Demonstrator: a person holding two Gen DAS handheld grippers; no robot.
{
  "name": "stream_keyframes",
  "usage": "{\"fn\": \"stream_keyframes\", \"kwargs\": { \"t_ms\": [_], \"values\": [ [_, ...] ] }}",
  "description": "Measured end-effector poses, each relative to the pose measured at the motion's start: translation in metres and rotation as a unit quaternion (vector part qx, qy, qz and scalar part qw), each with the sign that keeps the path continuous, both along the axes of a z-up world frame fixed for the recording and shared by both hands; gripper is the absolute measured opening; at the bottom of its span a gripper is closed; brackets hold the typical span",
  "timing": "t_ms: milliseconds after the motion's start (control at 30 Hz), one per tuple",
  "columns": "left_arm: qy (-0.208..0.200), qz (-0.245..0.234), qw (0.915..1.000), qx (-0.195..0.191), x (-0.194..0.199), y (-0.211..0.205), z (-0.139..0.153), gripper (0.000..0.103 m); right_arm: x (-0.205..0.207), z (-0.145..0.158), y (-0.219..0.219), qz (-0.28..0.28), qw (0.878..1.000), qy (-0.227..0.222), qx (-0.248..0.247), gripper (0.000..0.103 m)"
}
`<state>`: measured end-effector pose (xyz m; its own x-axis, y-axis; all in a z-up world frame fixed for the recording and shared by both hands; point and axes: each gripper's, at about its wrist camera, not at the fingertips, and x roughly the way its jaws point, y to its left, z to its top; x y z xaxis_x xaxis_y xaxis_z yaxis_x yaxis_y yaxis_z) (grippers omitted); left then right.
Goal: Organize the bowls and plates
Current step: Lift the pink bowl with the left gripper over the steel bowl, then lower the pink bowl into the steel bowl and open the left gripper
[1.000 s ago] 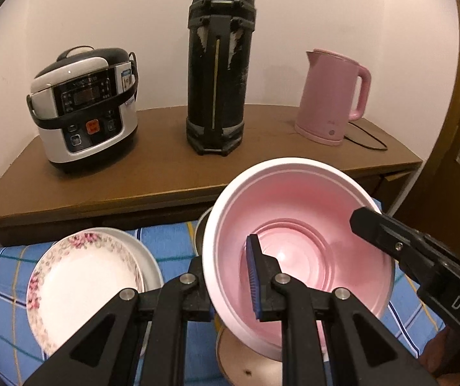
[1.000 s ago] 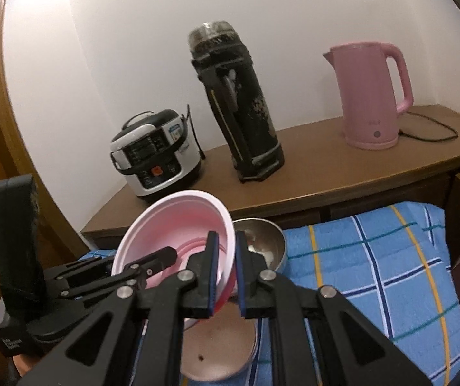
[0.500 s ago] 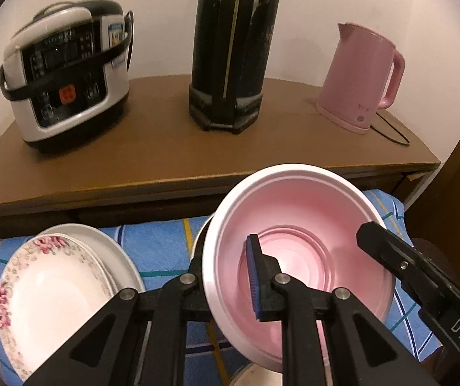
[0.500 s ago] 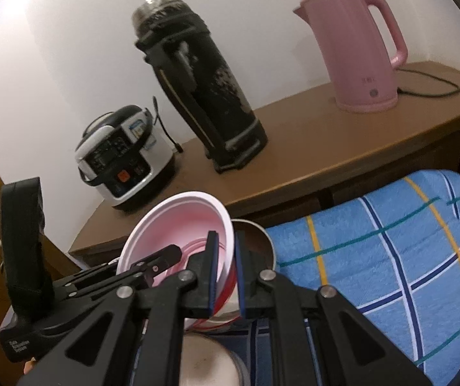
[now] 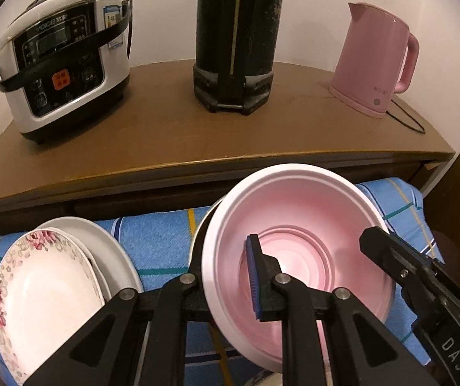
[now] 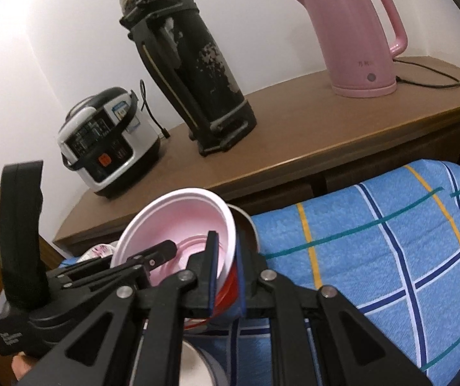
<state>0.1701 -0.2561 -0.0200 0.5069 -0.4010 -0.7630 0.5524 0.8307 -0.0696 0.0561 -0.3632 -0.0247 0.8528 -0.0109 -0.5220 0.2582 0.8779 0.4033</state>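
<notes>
A pink bowl (image 5: 297,225) with a white rim and a red outside is held tilted between both grippers. My left gripper (image 5: 226,276) is shut on its left rim, one pad inside and one outside. My right gripper (image 6: 226,273) is shut on the opposite rim; its finger (image 5: 387,254) shows in the left wrist view. Just behind the pink bowl (image 6: 181,225) sits a metal bowl (image 6: 246,222), mostly hidden. Whether they touch I cannot tell. A floral plate (image 5: 46,289) lies on a white plate (image 5: 114,247) at the left.
Everything rests on a blue checked cloth (image 6: 374,241). Behind it is a brown cabinet (image 5: 197,141) with a rice cooker (image 5: 62,61), a black thermos (image 5: 236,32) and a pink kettle (image 5: 374,61) with its cord. Another bowl's rim (image 6: 197,363) shows below the grippers.
Both grippers moved forward and down together with the pink bowl. The cabinet looms nearer, and the brownish bowl under the pink one has slipped almost out of view.
</notes>
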Motion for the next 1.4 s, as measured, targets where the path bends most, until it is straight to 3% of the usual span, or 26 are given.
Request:
{"fn": "stream_keyframes", "kwargs": {
  "t_ms": [367, 467, 533, 800, 967, 1033, 1133, 1400],
  "values": [
    [-0.009, -0.008, 0.9999, 0.013, -0.002, -0.003, -0.005, 0.018, 0.002, -0.004, 0.003, -0.006, 1.000, -0.008, -0.027, 0.013],
    [-0.010, -0.014, 0.9998, 0.013, -0.004, -0.003, -0.005, 0.021, -0.001, -0.004, 0.005, -0.008, 0.999, -0.016, -0.033, 0.026],
    [-0.007, -0.017, 0.9998, 0.009, -0.004, -0.002, -0.004, 0.023, -0.004, -0.003, 0.004, -0.012, 0.999, -0.023, -0.033, 0.043],
    [-0.025, -0.010, 0.9995, 0.016, -0.009, 0.000, 0.001, 0.025, -0.007, 0.001, 0.008, -0.015, 0.998, -0.040, -0.052, 0.043],
    [-0.043, -0.003, 0.9990, -0.009, -0.012, 0.008, 0.012, 0.056, -0.012, 0.002, 0.006, -0.021, 0.997, -0.051, -0.051, 0.043],
    [-0.073, 0.006, 0.9973, -0.005, -0.018, 0.009, 0.019, 0.065, -0.013, 0.003, 0.006, -0.022, 0.997, -0.054, -0.051, 0.043],
    [-0.098, 0.005, 0.9952, 0.000, -0.024, 0.009, 0.024, 0.066, -0.014, 0.002, 0.006, -0.025, 0.997, -0.056, -0.051, 0.043],
    [-0.110, 0.019, 0.9938, -0.004, -0.026, 0.015, 0.027, 0.066, -0.015, 0.000, 0.000, -0.036, 0.997, -0.057, -0.046, 0.043]
  ]
}}
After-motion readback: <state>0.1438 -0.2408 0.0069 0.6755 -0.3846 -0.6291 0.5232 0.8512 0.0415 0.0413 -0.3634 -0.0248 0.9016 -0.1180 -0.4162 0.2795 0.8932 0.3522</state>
